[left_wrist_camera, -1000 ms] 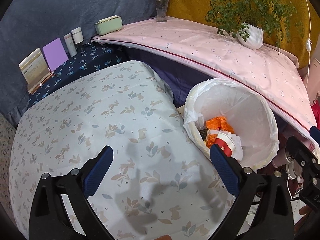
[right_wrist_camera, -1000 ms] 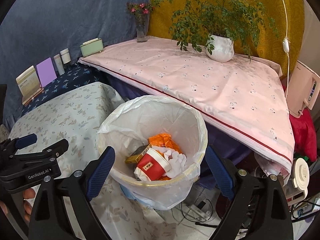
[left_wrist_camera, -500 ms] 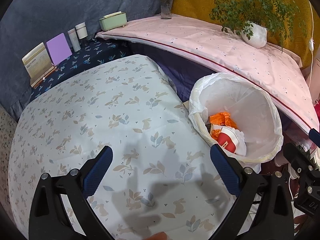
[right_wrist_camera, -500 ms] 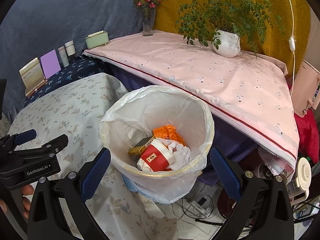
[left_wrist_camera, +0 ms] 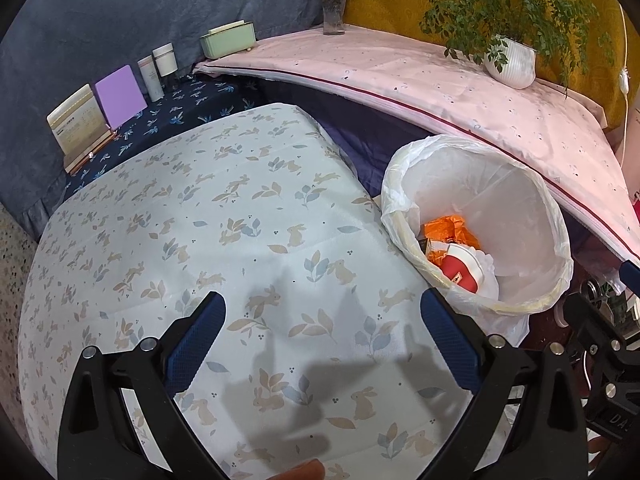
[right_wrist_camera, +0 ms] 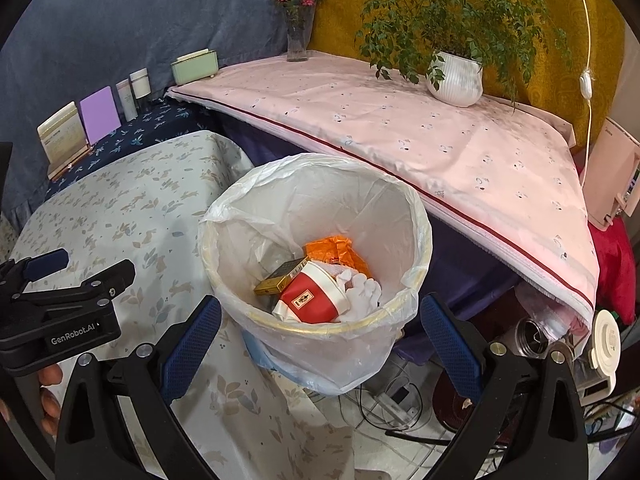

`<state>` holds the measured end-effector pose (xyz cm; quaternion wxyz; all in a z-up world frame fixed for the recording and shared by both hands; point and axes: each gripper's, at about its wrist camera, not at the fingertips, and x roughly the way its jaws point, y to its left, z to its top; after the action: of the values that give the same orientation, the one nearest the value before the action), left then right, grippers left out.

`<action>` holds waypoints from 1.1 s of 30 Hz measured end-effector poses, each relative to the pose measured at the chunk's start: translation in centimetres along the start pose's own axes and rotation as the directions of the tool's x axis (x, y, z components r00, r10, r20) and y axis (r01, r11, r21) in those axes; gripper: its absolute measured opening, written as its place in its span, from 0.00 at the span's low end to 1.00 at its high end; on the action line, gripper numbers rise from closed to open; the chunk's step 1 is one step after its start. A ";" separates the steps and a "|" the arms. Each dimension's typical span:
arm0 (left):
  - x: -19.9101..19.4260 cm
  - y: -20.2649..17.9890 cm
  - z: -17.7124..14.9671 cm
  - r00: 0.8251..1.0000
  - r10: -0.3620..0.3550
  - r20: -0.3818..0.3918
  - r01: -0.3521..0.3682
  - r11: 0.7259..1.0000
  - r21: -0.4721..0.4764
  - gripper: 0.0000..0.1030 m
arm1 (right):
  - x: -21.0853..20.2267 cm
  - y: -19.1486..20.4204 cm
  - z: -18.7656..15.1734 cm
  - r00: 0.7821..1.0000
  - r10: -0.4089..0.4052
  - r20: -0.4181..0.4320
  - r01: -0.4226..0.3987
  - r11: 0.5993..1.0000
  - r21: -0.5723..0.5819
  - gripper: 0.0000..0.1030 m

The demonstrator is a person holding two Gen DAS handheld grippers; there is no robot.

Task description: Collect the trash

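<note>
A bin with a white liner [right_wrist_camera: 316, 248] stands beside the rabbit-print table [left_wrist_camera: 200, 240]. Inside lie a red paper cup [right_wrist_camera: 310, 300], an orange wrapper [right_wrist_camera: 336, 250], a gold box [right_wrist_camera: 280, 278] and white crumpled tissue [right_wrist_camera: 360, 292]. The same bin [left_wrist_camera: 500, 200] sits right of the table in the left wrist view. My left gripper [left_wrist_camera: 322, 340] hangs open over the bare tablecloth, holding nothing. My right gripper [right_wrist_camera: 320, 344] is open at the bin's near rim, also empty. The left gripper's body [right_wrist_camera: 60, 304] shows at the left of the right wrist view.
A pink-clothed table [right_wrist_camera: 400, 128] behind the bin carries a potted plant [right_wrist_camera: 454, 76], a flower vase [right_wrist_camera: 298, 40] and a green box [right_wrist_camera: 195, 66]. Cards and bottles [left_wrist_camera: 120, 92] line the dark shelf. Cables and appliances [right_wrist_camera: 592, 356] clutter the floor at right.
Both grippers have drawn back and up; the bin looks smaller and farther in the left view, and more tablecloth shows. Both stay open and empty.
</note>
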<state>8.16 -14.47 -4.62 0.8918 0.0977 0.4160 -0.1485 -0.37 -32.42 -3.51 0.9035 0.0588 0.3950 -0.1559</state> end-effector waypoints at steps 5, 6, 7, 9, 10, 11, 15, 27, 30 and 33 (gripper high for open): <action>-0.1 -0.3 -0.2 1.000 0.000 0.006 0.000 1.000 0.007 0.91 | 0.0 -0.3 -0.3 1.000 -0.006 -0.004 0.006 1.000 0.002 0.93; -0.2 -0.3 -0.2 1.000 0.000 0.009 0.000 1.000 0.007 0.91 | 0.0 -0.4 -0.4 1.000 -0.008 -0.005 0.008 1.000 0.004 0.93; -0.2 -0.3 -0.3 1.000 0.001 0.011 -0.001 1.000 0.007 0.91 | 0.0 -0.4 -0.5 1.000 -0.008 -0.007 0.008 1.000 0.006 0.93; -0.2 -0.5 -0.4 1.000 0.001 0.013 -0.001 1.000 0.007 0.91 | 0.0 -0.6 -0.7 1.000 -0.010 -0.007 0.010 1.000 0.011 0.93; -0.2 -0.5 -0.5 1.000 -0.002 0.012 0.002 1.000 0.007 0.91 | -0.1 -0.7 -0.7 1.000 -0.010 -0.007 0.010 1.000 0.012 0.93; -0.2 -0.6 -0.5 1.000 -0.002 0.011 0.002 1.000 0.007 0.91 | 0.0 -0.7 -0.8 1.000 -0.010 -0.007 0.010 1.000 0.013 0.93; -0.1 -0.7 -0.8 1.000 0.000 0.006 0.000 1.000 0.005 0.91 | 0.0 -0.7 -1.1 1.000 -0.013 -0.009 0.013 1.000 0.012 0.93; -0.2 -1.3 -1.3 1.000 -0.014 0.002 0.014 1.000 0.011 0.91 | 0.0 -0.7 -1.7 1.000 -0.018 -0.013 0.018 1.000 0.018 0.93; -0.2 -1.3 -1.3 1.000 -0.013 0.002 0.013 1.000 0.010 0.91 | 0.0 -0.8 -1.7 1.000 -0.019 -0.012 0.020 1.000 0.019 0.93; -0.2 -1.3 -1.4 1.000 -0.017 0.000 0.017 1.000 0.010 0.91 | 0.0 -0.8 -1.7 1.000 -0.021 -0.012 0.021 1.000 0.018 0.93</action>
<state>6.63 -15.28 -5.42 0.8900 0.0988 0.4160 -0.1584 -1.79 -32.77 -4.65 0.8989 0.0636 0.3994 -0.1684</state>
